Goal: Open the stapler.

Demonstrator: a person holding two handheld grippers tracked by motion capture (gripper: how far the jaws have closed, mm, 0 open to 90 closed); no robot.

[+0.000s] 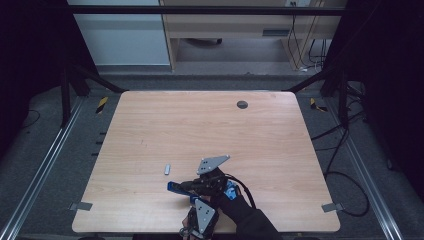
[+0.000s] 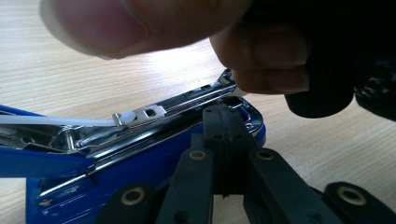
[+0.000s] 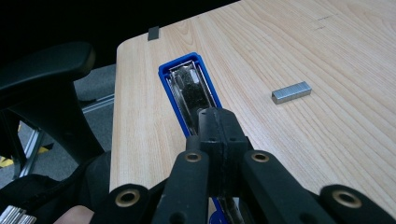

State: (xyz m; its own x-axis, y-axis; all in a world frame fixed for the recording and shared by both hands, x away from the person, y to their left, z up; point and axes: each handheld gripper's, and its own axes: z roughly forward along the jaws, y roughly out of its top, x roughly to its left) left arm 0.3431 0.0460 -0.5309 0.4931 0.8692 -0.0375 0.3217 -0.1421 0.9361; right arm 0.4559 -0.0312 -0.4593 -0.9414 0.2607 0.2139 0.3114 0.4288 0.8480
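While both grippers, left gripper and right gripper, clamp the blue stapler near the table front edge, staple strip beside, open wood beyond.

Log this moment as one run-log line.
stage: stapler handling | left gripper: shut on blue metal stapler | right gripper: shut on stapler | silver staple strip: loose on wooden table

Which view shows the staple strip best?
The right gripper view: the staple strip lies unobstructed on the table, right of the blue stapler. The high view shows it as a small grey sliver.
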